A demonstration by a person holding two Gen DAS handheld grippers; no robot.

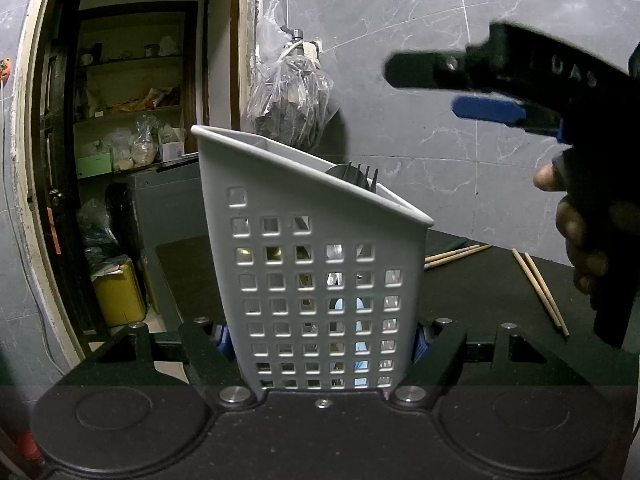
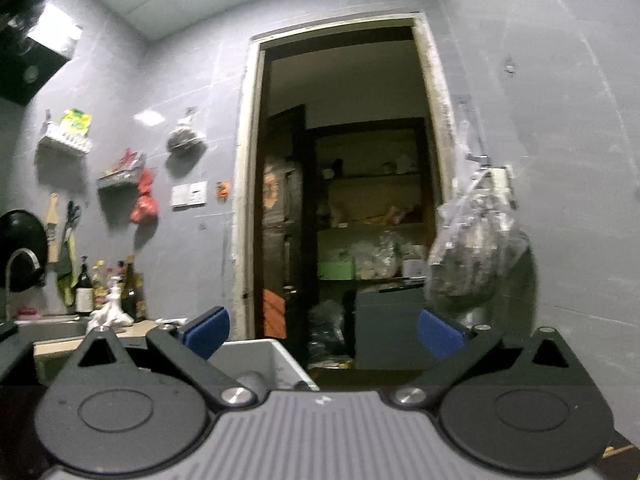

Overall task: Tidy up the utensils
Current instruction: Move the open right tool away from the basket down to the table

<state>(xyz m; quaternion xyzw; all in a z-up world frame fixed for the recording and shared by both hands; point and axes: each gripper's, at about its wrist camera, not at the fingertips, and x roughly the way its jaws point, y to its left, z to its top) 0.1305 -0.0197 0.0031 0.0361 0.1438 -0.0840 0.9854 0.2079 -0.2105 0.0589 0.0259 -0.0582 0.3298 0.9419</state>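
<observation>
Two chopstick pairs (image 1: 540, 288) lie loose on the dark counter (image 1: 472, 292) beside the gray caddy (image 1: 320, 272), which the left gripper (image 1: 322, 344) clamps upright. Right gripper (image 2: 322, 330) hangs above with jaws wide and empty; it must next descend for chopsticks.

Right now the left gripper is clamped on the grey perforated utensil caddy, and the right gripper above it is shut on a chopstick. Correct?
Not quite. The right gripper is open with nothing between its fingers, as the right wrist view shows. The left gripper is clamped on the grey perforated utensil caddy, as stated.
</observation>
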